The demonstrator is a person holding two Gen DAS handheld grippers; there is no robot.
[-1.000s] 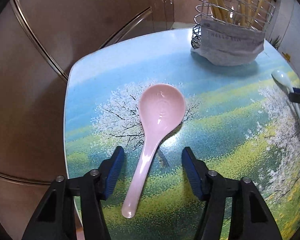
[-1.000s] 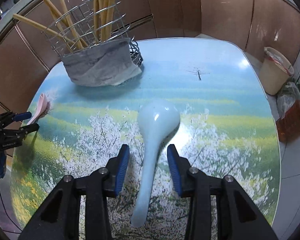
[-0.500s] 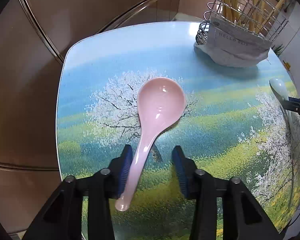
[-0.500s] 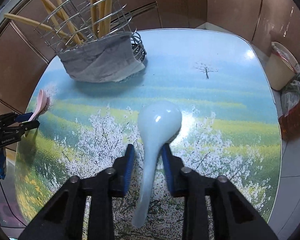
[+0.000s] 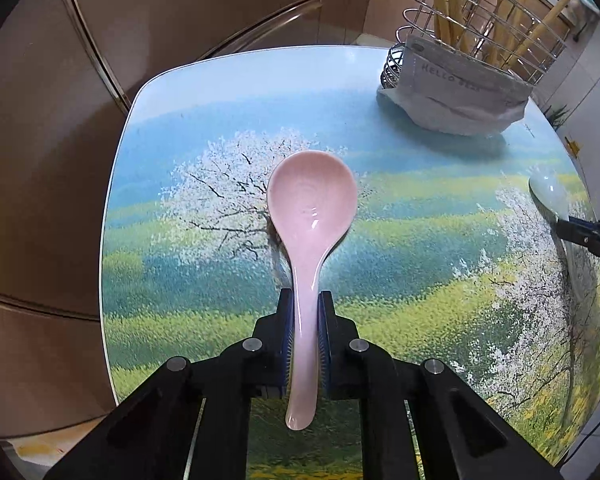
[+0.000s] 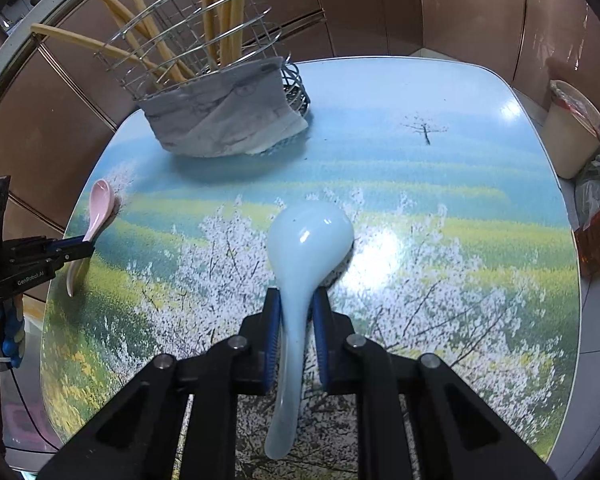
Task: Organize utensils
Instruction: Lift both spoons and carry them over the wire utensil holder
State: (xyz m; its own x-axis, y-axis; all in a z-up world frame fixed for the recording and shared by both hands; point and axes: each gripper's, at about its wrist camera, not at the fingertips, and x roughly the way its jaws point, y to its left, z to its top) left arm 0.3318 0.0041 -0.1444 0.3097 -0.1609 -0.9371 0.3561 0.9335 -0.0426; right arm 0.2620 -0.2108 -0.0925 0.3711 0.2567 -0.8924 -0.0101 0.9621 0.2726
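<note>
My left gripper (image 5: 305, 300) is shut on the handle of a pink ceramic spoon (image 5: 312, 208), bowl pointing away, over the landscape-printed table (image 5: 220, 128). My right gripper (image 6: 296, 300) is shut on the handle of a pale blue ceramic spoon (image 6: 310, 236). A wire utensil basket (image 6: 204, 60) holding several wooden sticks, with a grey cloth draped on its front, stands at the table's far side; it also shows in the left wrist view (image 5: 472, 40). The left gripper with the pink spoon (image 6: 100, 208) shows at the left edge of the right wrist view. The blue spoon (image 5: 548, 196) shows at the right edge of the left wrist view.
Brown cabinet panels (image 5: 180, 20) surround the table at the back and left. A cream bin (image 6: 572, 128) and a bag with an orange container (image 6: 598, 232) stand on the floor beyond the table's right edge.
Both grippers have closed from open onto the spoon handles lying between their fingers. Both views have risen slightly, with the table appearing a little farther below.
</note>
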